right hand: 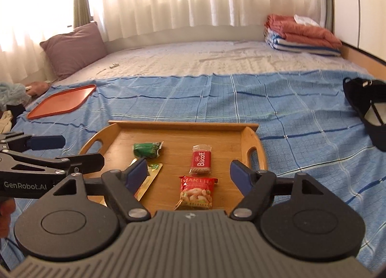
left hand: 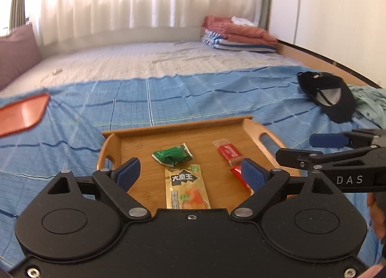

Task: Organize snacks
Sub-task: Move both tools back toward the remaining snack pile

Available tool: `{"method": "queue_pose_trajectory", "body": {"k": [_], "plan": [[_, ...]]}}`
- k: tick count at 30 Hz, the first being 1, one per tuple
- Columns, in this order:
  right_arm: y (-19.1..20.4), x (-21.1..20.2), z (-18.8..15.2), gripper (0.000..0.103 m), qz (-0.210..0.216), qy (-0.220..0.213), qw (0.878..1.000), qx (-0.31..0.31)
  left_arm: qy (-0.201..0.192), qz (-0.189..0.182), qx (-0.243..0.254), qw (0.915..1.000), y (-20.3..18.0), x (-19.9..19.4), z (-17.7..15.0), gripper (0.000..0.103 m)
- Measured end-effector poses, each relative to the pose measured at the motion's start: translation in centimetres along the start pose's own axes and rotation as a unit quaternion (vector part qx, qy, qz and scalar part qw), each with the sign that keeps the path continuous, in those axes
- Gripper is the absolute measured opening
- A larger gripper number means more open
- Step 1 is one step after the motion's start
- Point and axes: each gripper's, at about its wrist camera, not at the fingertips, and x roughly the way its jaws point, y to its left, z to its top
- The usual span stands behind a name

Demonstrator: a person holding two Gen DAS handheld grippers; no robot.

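A wooden tray [left hand: 178, 126] [right hand: 183, 124] with two handles lies on the blue checked bedspread. In it lie a green packet [left hand: 172, 155] [right hand: 147, 150], a yellow packet [left hand: 185, 185] [right hand: 147, 181], a red Biscoff biscuit [left hand: 228, 152] [right hand: 201, 159] and a red peanut packet [right hand: 196, 191], which my left finger partly hides in the left wrist view. My left gripper [left hand: 190, 161] [right hand: 72, 151] hangs open above the tray's near left. My right gripper [right hand: 188, 162] [left hand: 301, 149] is open above the near right. Neither holds anything.
A flat orange tray [left hand: 21, 116] [right hand: 62, 101] lies on the bedspread to the far left. A black cap [left hand: 330, 94] [right hand: 369, 111] sits to the right. Folded blankets [left hand: 238, 34] [right hand: 301, 34] are stacked at the back right, and a purple pillow [right hand: 72, 48] leans at the back left.
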Motion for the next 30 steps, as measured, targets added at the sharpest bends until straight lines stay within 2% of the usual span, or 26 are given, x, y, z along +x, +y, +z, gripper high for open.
{"method": "queue_pose_trajectory", "body": {"k": [5, 11, 16, 30], "plan": [[1.1, -3.8, -1.7, 0.086, 0.012, -0.015, 1.0, -0.013, -0.011, -0.028, -0.019, 0.9994, -0.6, -4.4, -1.4, 0.091], [2.2, -7.4, -4.2, 0.088, 0.015, -0.03, 0.999, -0.036, -0.047, -0.013, 0.007, 0.9988, -2.0, -9.1, -3.9, 0.092], [3.3, -9.7, -6.6, 0.088, 0.02, -0.039, 0.997, -0.059, -0.059, -0.017, -0.009, 0.9981, -2.5, -12.1, -6.0, 0.093], [3.1, -12.7, -11.3, 0.089, 0.021, -0.034, 0.998, -0.043, -0.09, -0.013, 0.007, 0.9958, -3.7, -18.4, -10.0, 0.094]]}}
